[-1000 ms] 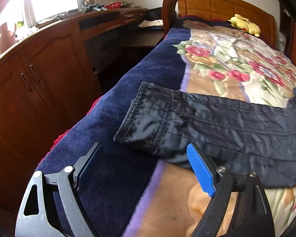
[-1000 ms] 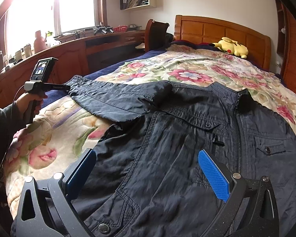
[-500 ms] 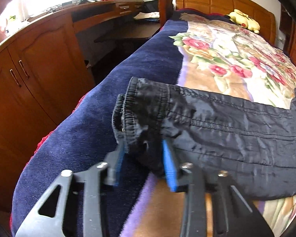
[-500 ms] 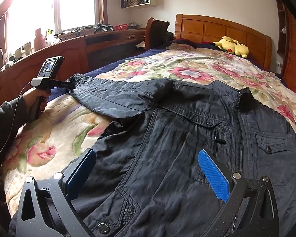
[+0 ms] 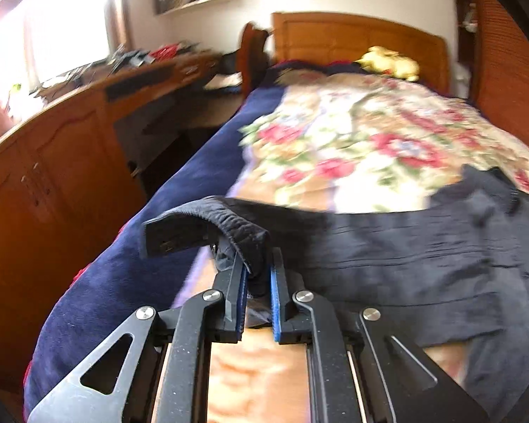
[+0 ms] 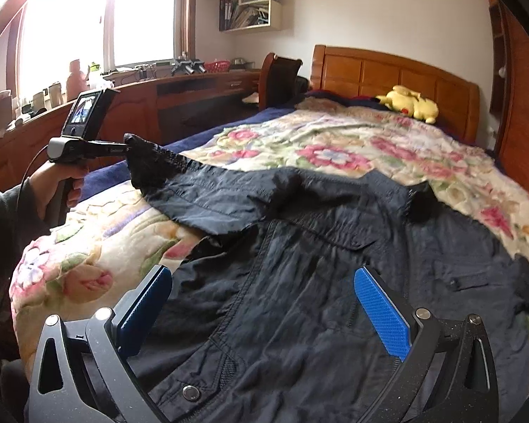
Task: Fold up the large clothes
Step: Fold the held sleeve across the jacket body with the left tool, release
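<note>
A large black jacket (image 6: 299, 282) lies spread on the floral bed cover, collar toward the headboard. Its left sleeve (image 6: 208, 190) stretches out to the left. My left gripper (image 5: 257, 275) is shut on the sleeve cuff (image 5: 229, 225) and holds it lifted above the bed; it also shows in the right wrist view (image 6: 125, 148), with the cuff (image 6: 148, 158) hanging from it. My right gripper (image 6: 264, 303) is open and empty, hovering over the jacket's lower front near the hem.
The floral blanket (image 6: 335, 148) has a navy edge (image 5: 105, 282) at the bed's left side. Wooden cabinets and a desk (image 5: 53, 176) run along the left. A yellow plush toy (image 6: 409, 102) lies by the wooden headboard (image 6: 388, 74). A chair (image 6: 278, 77) stands at the desk.
My left gripper closed on the sleeve cuff and has lifted it off the bed, rising a little. My right gripper stays open over the jacket's front.
</note>
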The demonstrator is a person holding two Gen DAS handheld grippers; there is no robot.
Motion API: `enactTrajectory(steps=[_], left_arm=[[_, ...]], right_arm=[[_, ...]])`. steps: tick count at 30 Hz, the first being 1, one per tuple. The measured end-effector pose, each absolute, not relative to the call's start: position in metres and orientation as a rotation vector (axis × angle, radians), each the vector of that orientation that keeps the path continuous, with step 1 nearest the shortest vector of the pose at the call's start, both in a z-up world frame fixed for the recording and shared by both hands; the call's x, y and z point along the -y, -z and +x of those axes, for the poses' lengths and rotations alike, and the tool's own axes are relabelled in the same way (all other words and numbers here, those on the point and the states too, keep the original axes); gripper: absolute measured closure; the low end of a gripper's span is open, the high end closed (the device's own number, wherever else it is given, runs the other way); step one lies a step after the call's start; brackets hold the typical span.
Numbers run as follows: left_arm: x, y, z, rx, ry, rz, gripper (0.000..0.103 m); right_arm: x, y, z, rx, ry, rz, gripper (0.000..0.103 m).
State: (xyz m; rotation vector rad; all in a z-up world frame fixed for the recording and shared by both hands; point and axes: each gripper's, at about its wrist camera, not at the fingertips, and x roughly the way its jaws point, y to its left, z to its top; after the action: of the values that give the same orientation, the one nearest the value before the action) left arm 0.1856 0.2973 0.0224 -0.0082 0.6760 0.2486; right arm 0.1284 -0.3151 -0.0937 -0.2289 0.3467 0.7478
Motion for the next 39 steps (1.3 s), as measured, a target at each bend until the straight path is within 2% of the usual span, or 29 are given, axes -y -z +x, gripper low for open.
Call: enactTrajectory(steps=[13,27,36,39], left_arm=[[-0.143,-0.093,0.158,-0.579,0.037,0.111,0.092],[-0.026,-0.077,0.145,-0.592,0.255,0.11,0.092],[0.015,-0.077,0.129,-0.616,0.321,0.157,0.092],[0.018,-0.074,0.115,-0.593,0.323,0.17,0.084]], right_arm=[[0.376,0.078,0.147,-0.336,-0.699,-0.125,0.0],[0.427,0.07,0.148,-0.318,-0.605,-0.073,0.0],[0.433,0.072,0.151,-0.312,-0.57,-0.036,0.0],[0.432,0.073,0.151,-0.313,-0.574,-0.036,0.0]])
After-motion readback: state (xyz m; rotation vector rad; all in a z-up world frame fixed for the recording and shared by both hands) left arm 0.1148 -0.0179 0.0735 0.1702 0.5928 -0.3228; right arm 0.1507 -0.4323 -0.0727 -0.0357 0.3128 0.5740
